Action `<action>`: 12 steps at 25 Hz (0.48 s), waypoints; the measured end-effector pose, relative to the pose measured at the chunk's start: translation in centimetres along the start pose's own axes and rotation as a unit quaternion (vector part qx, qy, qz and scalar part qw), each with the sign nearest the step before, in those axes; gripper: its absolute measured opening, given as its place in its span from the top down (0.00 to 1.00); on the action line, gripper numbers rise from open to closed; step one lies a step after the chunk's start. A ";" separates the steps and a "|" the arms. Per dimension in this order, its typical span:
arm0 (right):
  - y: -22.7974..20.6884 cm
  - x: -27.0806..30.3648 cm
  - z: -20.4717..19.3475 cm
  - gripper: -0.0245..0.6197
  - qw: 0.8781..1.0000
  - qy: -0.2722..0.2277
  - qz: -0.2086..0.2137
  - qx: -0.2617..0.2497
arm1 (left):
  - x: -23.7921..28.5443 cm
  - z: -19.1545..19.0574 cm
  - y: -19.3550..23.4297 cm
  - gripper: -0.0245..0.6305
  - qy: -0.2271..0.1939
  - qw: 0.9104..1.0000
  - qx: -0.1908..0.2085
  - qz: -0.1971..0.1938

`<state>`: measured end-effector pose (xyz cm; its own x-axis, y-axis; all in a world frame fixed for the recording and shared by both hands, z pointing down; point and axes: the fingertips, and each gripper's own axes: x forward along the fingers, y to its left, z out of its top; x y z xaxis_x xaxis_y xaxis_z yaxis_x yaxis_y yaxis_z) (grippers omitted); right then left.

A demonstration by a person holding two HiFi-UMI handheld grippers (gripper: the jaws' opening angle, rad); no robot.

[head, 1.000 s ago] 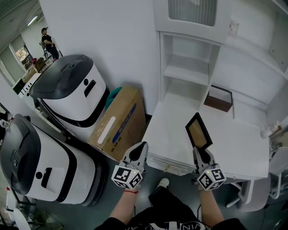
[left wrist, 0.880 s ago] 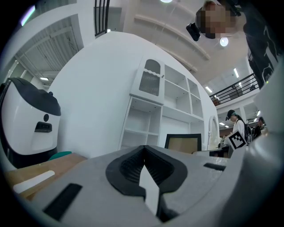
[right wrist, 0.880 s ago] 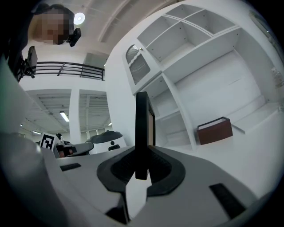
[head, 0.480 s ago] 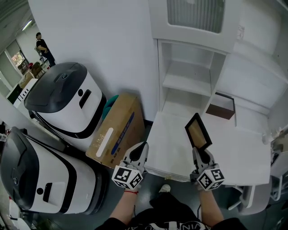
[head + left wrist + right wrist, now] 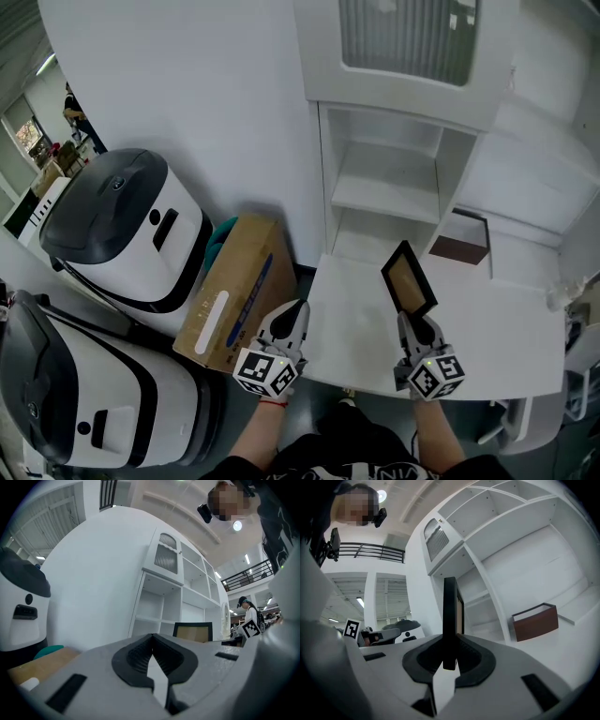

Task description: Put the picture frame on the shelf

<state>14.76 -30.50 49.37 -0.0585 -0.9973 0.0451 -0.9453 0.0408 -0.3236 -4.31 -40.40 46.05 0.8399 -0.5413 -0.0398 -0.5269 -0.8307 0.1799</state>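
The picture frame (image 5: 408, 278) is black with a tan middle. It stands upright and edge-on between the jaws of my right gripper (image 5: 419, 328), which is shut on its lower edge (image 5: 449, 660). The frame (image 5: 450, 616) is held over the white table (image 5: 487, 347), in front of the white shelf unit (image 5: 389, 178). My left gripper (image 5: 289, 323) hovers at the table's left front edge. Its jaws meet at the tips with nothing between them (image 5: 152, 639). In the left gripper view the frame (image 5: 193, 631) shows to the right, and the shelf compartments (image 5: 150, 616) stand empty behind.
A brown open box (image 5: 459, 236) sits on the table by the shelf unit's right side. Left of the table, a cardboard box (image 5: 234, 291) leans on the wall. Two white-and-black machines (image 5: 122, 225) (image 5: 66, 384) stand further left. A person (image 5: 75, 112) stands far off.
Both grippers have moved forward toward the shelf unit, which now looks closer. The right gripper still holds the frame upright. The left stays shut and empty.
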 end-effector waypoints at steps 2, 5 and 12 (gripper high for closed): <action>-0.3 0.4 0.6 0.89 1.000 -0.003 -0.001 -0.003 | 1.2 0.1 0.2 0.95 0.000 1.000 0.000 -0.006; -0.7 1.0 1.9 0.89 1.000 -0.014 0.002 -0.008 | 3.0 0.3 0.2 0.95 -0.001 1.000 0.001 -0.016; -0.7 1.2 5.8 0.89 0.999 -0.050 0.012 -0.009 | 5.6 0.3 -0.8 0.95 0.010 0.999 0.001 -0.038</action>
<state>17.19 -32.10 44.20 -0.0496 -0.9972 -0.0564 -0.9495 0.0646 -0.3070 0.73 -42.82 45.38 0.8803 -0.4733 -0.0341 -0.4609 -0.8700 0.1751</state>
